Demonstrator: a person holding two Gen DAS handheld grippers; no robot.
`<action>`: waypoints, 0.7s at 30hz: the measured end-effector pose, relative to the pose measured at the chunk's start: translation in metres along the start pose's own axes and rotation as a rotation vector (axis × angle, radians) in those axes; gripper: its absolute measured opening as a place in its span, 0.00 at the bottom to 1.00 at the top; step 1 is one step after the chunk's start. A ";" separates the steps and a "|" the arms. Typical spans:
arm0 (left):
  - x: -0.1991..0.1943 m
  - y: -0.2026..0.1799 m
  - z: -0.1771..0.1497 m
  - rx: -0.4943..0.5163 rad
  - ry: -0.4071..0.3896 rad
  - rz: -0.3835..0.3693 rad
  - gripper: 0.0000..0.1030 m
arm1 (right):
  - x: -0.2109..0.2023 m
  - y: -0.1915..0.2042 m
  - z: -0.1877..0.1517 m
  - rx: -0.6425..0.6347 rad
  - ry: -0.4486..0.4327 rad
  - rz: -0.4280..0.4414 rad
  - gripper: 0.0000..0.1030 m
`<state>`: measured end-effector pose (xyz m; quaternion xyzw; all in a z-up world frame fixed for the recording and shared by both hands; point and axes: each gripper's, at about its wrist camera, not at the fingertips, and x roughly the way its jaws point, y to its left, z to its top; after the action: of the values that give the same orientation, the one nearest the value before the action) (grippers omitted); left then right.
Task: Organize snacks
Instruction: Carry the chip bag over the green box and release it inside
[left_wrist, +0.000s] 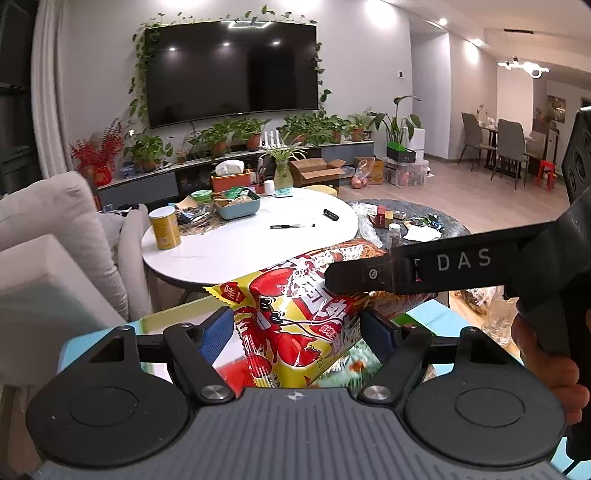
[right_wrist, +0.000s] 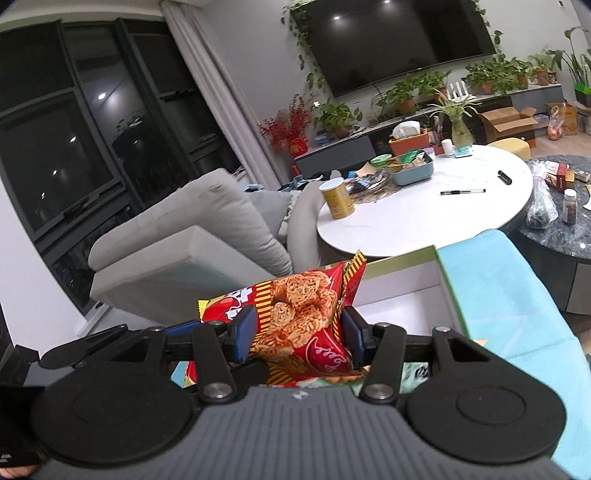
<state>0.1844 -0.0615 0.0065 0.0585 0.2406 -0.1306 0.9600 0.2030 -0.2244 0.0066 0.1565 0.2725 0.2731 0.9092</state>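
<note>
A yellow and red snack bag (left_wrist: 295, 314) with a lobster print is held in the air by both grippers. My left gripper (left_wrist: 297, 328) is shut on its near end. My right gripper (right_wrist: 299, 332) is shut on the other end, which shows noodle pieces (right_wrist: 303, 314); its black arm (left_wrist: 424, 269) crosses the left wrist view from the right. Below the bag lies an open box (right_wrist: 406, 291) with a white inside, green rim and light blue lid (right_wrist: 509, 295). More snack bags (left_wrist: 354, 365) lie under the left gripper, blurred.
A white round table (left_wrist: 251, 243) stands ahead with a yellow can (left_wrist: 165, 227), a blue tray (left_wrist: 238, 206) of snacks and a pen (left_wrist: 291, 226). A dark round table (left_wrist: 413, 221) with small items is on the right. A grey sofa (left_wrist: 55, 258) is on the left.
</note>
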 end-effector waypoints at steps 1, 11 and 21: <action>0.005 -0.001 0.002 0.005 0.003 -0.003 0.71 | 0.002 -0.004 0.002 0.008 -0.002 -0.002 0.69; 0.055 -0.005 0.001 0.027 0.052 -0.033 0.71 | 0.022 -0.040 0.005 0.083 0.015 -0.035 0.69; 0.086 0.008 -0.009 -0.022 0.122 -0.013 0.74 | 0.038 -0.060 0.002 0.125 0.012 -0.120 0.69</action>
<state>0.2558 -0.0711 -0.0425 0.0541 0.3004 -0.1303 0.9433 0.2554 -0.2504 -0.0336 0.1949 0.3035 0.2016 0.9107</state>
